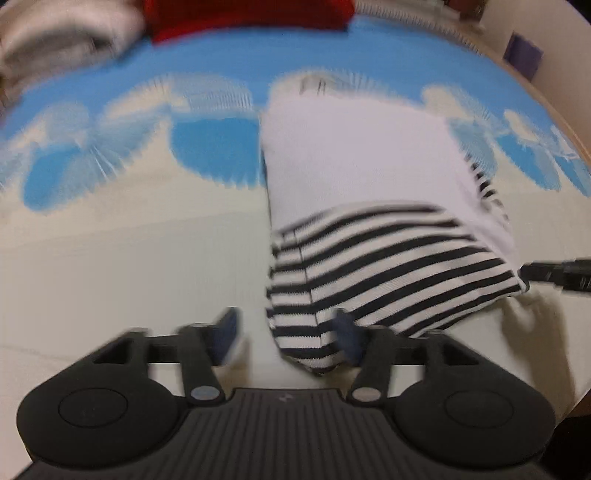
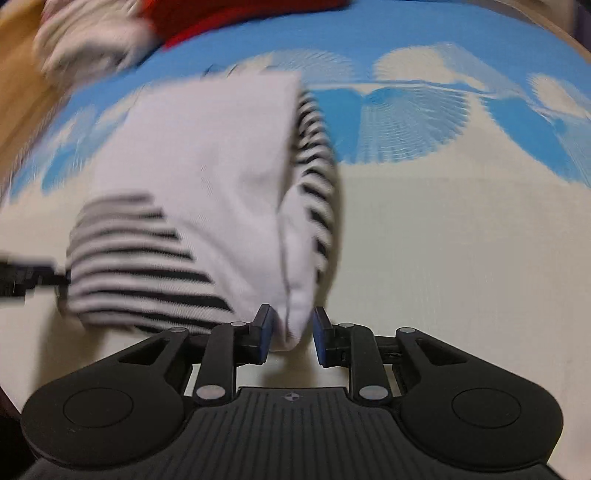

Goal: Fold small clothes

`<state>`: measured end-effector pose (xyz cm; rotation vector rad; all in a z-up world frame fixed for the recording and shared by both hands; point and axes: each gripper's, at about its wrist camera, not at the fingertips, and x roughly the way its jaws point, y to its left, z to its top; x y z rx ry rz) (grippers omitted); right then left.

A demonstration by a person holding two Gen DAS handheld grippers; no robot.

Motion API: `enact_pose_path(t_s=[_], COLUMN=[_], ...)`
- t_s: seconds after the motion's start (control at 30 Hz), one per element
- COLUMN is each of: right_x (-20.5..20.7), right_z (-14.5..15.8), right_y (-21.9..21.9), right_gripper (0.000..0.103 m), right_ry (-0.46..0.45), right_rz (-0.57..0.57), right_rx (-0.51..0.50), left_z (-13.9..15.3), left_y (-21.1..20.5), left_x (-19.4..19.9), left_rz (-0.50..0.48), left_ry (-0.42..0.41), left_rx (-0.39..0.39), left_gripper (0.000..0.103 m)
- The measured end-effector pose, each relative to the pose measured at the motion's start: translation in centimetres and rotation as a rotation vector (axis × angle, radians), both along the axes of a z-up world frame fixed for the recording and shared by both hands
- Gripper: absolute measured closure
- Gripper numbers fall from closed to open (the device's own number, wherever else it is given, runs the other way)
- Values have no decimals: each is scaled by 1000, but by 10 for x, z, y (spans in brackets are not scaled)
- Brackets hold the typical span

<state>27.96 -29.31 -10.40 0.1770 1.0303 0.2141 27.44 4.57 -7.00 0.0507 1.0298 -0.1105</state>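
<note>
The blue-and-cream patterned mat (image 1: 110, 229) carries the work. Its far edge holds a red garment (image 1: 243, 14) and a pale bundle (image 1: 55, 40), both blurred.

The striped garment (image 1: 369, 206), white with black-striped parts, lies folded near the middle of the mat, reaching from the cream band toward the blue band. 2 corners face the near edge.

The left gripper (image 1: 288, 336) stands wide. The striped near corner lies between its fingers and overlaps the right pad; the left pad is clear of the cloth. No clamp is evident.

The right gripper (image 2: 293, 332) stands narrow but parted. The white near corner hangs between its pads; the left pad is against the cloth, while a gap shows at the right pad.

Risks, as judgement:
1. A partly freed corner can drag on a pad during withdrawal and pull the fold open.
2. The stacked layers can slide apart, since the striped edge already shows beyond the white panel.
3. Motion blur in both views makes pad contact uncertain.

View differences:
1. The left wrist view shows a purple object (image 1: 522, 55) beyond the mat's far right corner and the other gripper's dark tip at the garment's right side.
2. The right wrist view shows the striped layer under the white panel along the garment's right edge, plus bare wood off the mat's left edge.
</note>
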Motion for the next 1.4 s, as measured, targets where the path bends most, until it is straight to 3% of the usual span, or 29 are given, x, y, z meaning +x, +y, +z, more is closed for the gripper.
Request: enact_pose_path(t_s=[0.03, 0.1, 0.17, 0.27, 0.37, 0.5, 0.57, 0.73, 0.9, 1.4], right_x=[-7, -28, -57, -104, -145, -187, -198, -200, -198, -188], right_z=[13, 41, 68, 94, 102, 100, 100, 88, 85, 77], right_y=[-1, -3, -4, -1, 10, 18, 22, 34, 39, 58], right_gripper=[70, 52, 29, 13, 7, 5, 4, 4, 3, 3], right_ry=[-40, -124, -203, -310, -417, -475, -487, -408, -383, -388], right_rz=[-10, -41, -72, -78, -62, -109, -122, -108, -115, -57], right_rx=[-9, -32, -29, -33, -78, -103, -91, -100, -104, -130], left_z=[16, 42, 65, 82, 84, 69, 63, 55, 51, 42], left_y=[-1, -2, -4, -7, -19, -34, -42, -50, -53, -56], left_x=[-14, -41, -70, -108, -137, -153, -158, -163, -162, -157], left_rz=[4, 17, 25, 38, 51, 95, 126, 189, 166, 151], left_ry=[-70, -193, -283, -351, -390, -331, -301, -271, -253, -239], left_rx=[18, 39, 19, -33, -49, -119, -85, -68, -63, -63], left_gripper=[8, 0, 0, 0, 0, 0, 0, 0, 0, 0])
